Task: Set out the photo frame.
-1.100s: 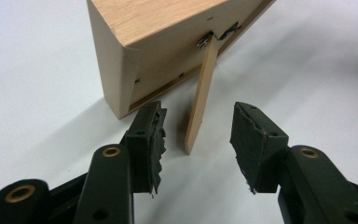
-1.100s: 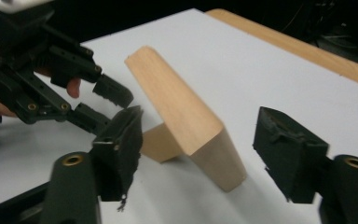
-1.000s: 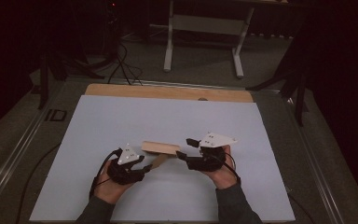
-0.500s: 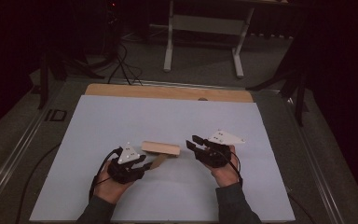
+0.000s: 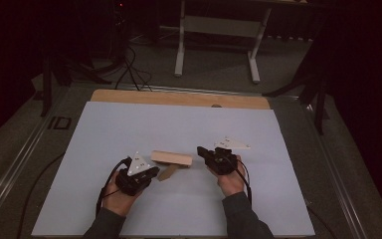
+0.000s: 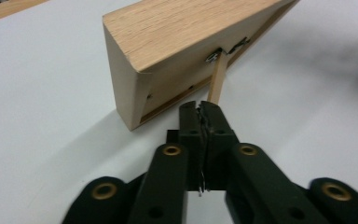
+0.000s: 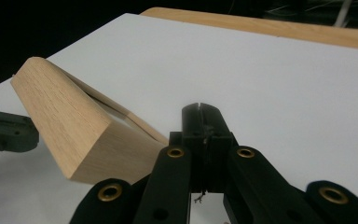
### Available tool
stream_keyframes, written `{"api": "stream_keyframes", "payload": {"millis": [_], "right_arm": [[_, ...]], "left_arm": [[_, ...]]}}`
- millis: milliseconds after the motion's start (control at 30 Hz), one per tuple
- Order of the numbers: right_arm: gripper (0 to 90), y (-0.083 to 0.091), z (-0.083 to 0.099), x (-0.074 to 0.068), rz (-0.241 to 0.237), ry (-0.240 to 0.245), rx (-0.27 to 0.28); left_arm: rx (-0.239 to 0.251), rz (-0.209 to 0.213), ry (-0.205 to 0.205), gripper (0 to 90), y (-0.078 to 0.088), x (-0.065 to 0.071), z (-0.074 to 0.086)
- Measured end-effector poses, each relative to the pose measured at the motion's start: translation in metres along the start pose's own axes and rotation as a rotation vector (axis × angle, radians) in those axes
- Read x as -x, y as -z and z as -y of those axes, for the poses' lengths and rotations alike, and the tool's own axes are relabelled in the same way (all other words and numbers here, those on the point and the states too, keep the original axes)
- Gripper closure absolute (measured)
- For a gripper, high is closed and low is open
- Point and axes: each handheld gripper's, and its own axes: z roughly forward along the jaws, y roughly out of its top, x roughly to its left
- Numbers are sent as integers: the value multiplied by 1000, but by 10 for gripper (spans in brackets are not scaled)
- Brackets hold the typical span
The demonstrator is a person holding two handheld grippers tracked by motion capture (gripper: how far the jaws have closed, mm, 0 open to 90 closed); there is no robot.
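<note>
- On the white table sheet (image 5: 179, 124), between the two grippers, stands a wooden frame (image 5: 171, 159), propped at a tilt on a thin wooden strut (image 5: 168, 172) that reaches out behind it toward the person.
- From the left gripper view, the frame (image 6: 182, 37) is pale oak with a clear grain, a broad flat moulding and a mitred corner joint; its hollow back faces this camera, and the strut (image 6: 217, 84) hangs from a small metal hinge (image 6: 213, 56) near the top edge.
- From the right gripper view, the frame's end (image 7: 70, 135) shows as a thick slanted bar with a rounded upper edge, leaning away from the camera over the sheet.
- Left gripper (image 5: 151, 173): its jaws have just been closing and now meet tip to tip with nothing between them; in its own view the tips (image 6: 200, 108) sit just before the foot of the strut, and whether they touch it I cannot tell.
- Right gripper (image 5: 202, 151): its jaws have just been closing too and are pressed together, empty (image 7: 200, 112), just beside the frame's right end.
- Bare wood of the table (image 5: 179, 98) runs along the sheet's far edge.
</note>
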Motion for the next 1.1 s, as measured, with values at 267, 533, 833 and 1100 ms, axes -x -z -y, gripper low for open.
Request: {"api": "stream_keyframes", "payload": {"millis": [267, 533, 833, 1100], "right_arm": [[898, -17, 0, -3, -40, -65, 17], [898, -18, 0, 2, -47, -38, -13], [898, -17, 1, -3, -54, 1, -23], [898, -23, 4, -5, -52, 11, -34]], "left_arm": [[-2, -11, 40, 897, -5, -6, -1], [-14, -22, 36, 898, -11, -10, -5], [-22, -41, 13, 897, -18, -8, -9], [-43, -38, -6, 897, -23, -10, -10]]}}
